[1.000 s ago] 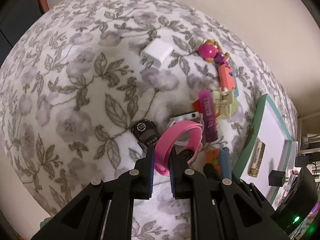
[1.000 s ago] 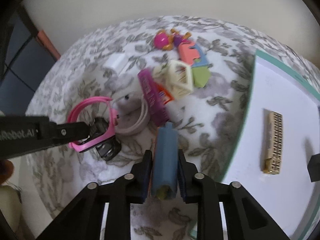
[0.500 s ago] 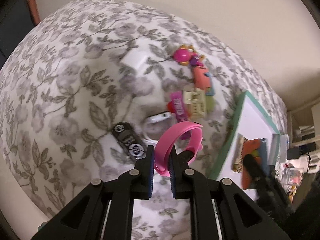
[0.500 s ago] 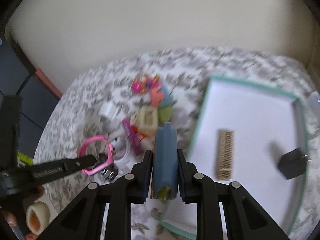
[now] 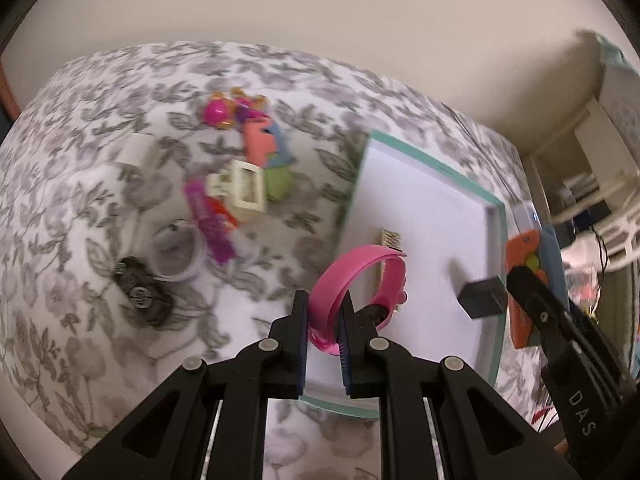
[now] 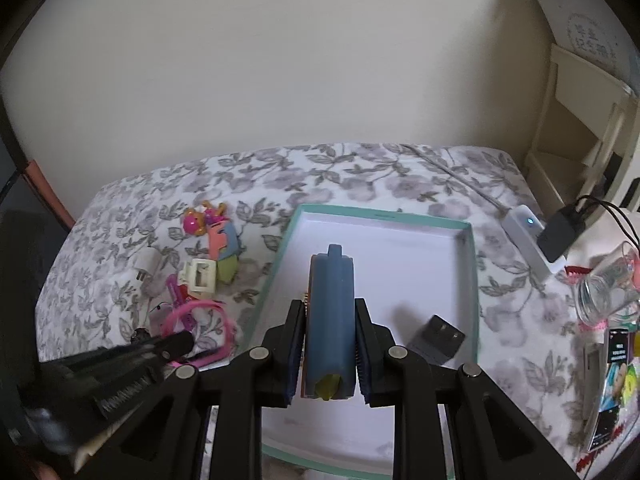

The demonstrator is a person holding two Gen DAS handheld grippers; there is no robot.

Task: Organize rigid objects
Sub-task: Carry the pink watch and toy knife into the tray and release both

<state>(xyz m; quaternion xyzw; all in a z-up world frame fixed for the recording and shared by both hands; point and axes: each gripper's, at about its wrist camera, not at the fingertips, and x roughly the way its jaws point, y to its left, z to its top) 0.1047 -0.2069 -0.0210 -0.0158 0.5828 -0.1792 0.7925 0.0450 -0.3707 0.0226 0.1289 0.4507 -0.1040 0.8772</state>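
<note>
we have the left gripper (image 5: 323,324) pinched on the pink bangle (image 5: 356,292), gripping one side of its band so the ring stands up over the near edge of the teal-rimmed tray (image 5: 494,264). it looks like light, stiff plastic, smooth enough to swivel in the pads, so we judge a hold across the flat band steadier than one on its rim. our right gripper (image 6: 328,354) is clamped on the blue block (image 6: 331,312), held lengthwise above the tray floor; it seems rigid and light, and its flat sides suit the pads. a black charger (image 6: 438,338) already lies inside, and more toys (image 5: 240,168) wait on the floral cloth (image 5: 80,160).
</note>
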